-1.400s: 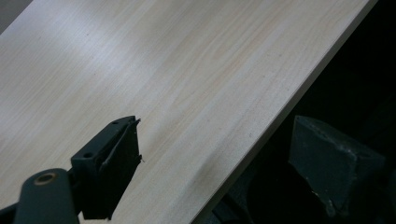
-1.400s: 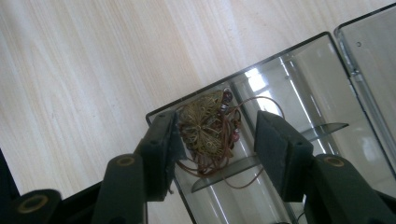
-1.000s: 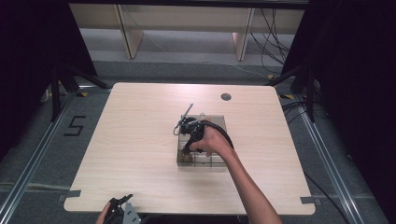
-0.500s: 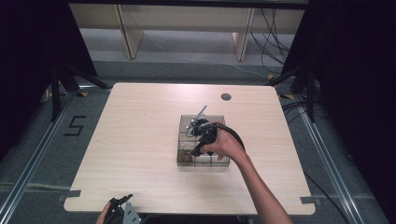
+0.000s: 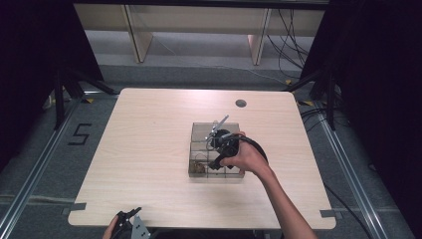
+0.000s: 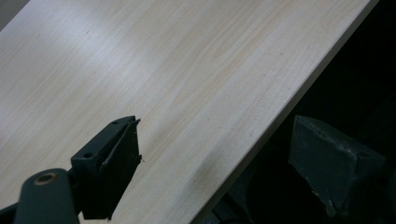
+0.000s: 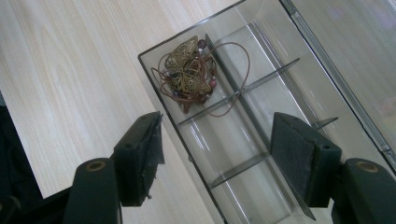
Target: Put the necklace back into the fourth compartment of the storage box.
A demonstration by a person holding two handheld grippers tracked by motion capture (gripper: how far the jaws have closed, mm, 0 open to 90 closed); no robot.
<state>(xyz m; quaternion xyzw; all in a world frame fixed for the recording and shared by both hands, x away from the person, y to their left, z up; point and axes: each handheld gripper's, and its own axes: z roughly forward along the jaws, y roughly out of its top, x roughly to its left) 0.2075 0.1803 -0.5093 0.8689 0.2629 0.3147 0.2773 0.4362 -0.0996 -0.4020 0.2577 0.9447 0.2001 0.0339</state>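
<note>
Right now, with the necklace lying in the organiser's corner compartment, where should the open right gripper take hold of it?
Come from straight above with the right gripper and pinch the butterfly pendant: it lies on the bunched cord, and the clear organiser's walls block any sideways approach.

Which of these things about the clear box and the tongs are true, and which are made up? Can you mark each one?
1. The butterfly necklace lies in a corner compartment of the clear box. True.
2. The right tongs are clamped on the necklace. False: they are open, holding nothing.
3. The left tongs are open at the table edge. True.
4. The cord stays inside one compartment. False: it loops over a divider.
</note>
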